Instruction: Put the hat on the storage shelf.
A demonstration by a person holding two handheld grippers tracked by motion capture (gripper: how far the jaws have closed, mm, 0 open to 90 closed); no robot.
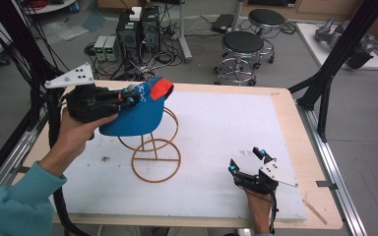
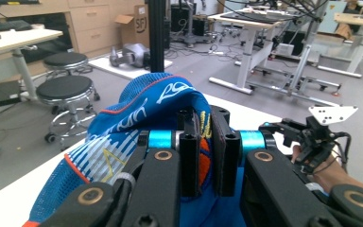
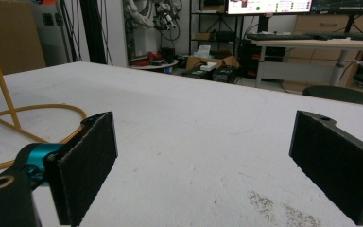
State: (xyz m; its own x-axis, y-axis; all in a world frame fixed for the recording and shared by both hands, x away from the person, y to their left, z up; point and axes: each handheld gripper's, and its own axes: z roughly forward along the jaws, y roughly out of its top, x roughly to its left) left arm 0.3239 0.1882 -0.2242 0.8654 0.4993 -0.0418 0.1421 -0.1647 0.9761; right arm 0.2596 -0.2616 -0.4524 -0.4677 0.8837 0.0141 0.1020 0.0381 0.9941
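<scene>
High view: the left hand-held gripper [image 1: 128, 98] is seen near the far left corner of the table [image 1: 285, 118], its jaws clamped on a blue cap [image 1: 135, 115] with an orange brim. The cap is held over the top ring of a yellow wire stand [image 1: 155, 152]; whether it touches the ring cannot be told. The right hand-held gripper [image 1: 248, 160] rests near the near right corner, jaws spread wide, nothing between them.

Left gripper view: the jaws are nearly together, pinching a fold of cap [image 2: 137, 123] fabric. White script is embroidered on the blue mesh but cannot be read. On a cardboard box [image 2: 134, 26] in the background, "SF" is legible.

Right gripper view: both pads [image 3: 87, 165] stand wide apart over the bare table [image 3: 194, 132], with the stand's base ring [image 3: 38, 120] to one side.

Risk, as judged: a grip on thin fabric alone may slip; a snagged cap could tip the light stand.
</scene>
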